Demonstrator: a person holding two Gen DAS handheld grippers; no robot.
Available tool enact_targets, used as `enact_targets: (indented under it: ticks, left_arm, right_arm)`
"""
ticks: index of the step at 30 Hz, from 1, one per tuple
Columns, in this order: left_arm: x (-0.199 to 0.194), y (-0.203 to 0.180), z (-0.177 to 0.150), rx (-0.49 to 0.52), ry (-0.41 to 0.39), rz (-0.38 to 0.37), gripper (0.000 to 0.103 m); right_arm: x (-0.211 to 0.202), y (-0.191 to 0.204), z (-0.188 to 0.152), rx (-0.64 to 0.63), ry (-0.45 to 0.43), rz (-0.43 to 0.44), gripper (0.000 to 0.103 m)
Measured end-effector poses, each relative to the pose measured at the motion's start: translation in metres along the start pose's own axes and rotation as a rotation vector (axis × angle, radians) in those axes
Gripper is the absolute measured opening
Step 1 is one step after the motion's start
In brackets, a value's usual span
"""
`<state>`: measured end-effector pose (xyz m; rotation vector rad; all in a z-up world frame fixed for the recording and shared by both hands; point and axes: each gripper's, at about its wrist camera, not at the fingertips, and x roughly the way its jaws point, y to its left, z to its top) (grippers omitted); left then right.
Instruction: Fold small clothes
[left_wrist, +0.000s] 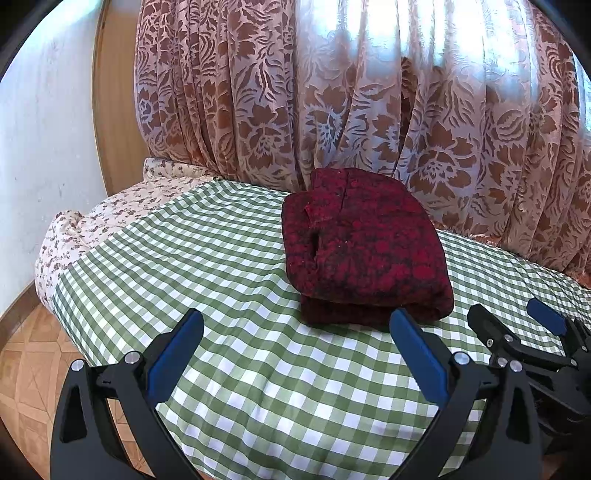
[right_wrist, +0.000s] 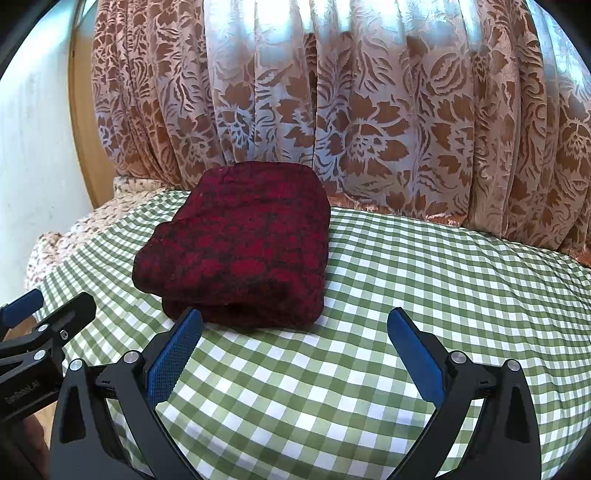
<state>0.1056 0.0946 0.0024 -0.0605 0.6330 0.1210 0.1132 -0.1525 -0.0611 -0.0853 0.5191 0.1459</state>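
Note:
A dark red patterned garment (left_wrist: 362, 247) lies folded in a thick square on the green checked cloth (left_wrist: 229, 295). It also shows in the right wrist view (right_wrist: 243, 251). My left gripper (left_wrist: 295, 325) is open and empty, just in front of the garment's near edge. My right gripper (right_wrist: 291, 325) is open and empty, also just in front of the garment, a little to its right. The right gripper shows at the right edge of the left wrist view (left_wrist: 517, 321), and the left gripper shows at the left edge of the right wrist view (right_wrist: 48, 310).
A brown and white floral curtain (left_wrist: 369, 92) hangs close behind the garment. A floral quilt (left_wrist: 110, 218) lies under the checked cloth at the left. A white wall (left_wrist: 37, 147) and tiled floor (left_wrist: 22, 369) are at the left, past the surface's edge.

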Motion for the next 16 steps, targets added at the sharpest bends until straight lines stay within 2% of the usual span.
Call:
enact_targets:
  ticks: [7,16]
  left_arm:
    - [0.0013,-0.0005,-0.0009,0.003,-0.005,0.005,0.1]
    - [0.0082,0.0069,-0.0038,-0.059,0.018,0.017,0.101]
  right_arm:
    - [0.0006,0.0001,-0.0001,0.005,0.002,0.001,0.099]
    - [0.0003,-0.0006,0.0032,0.018,0.0,-0.016,0.099]
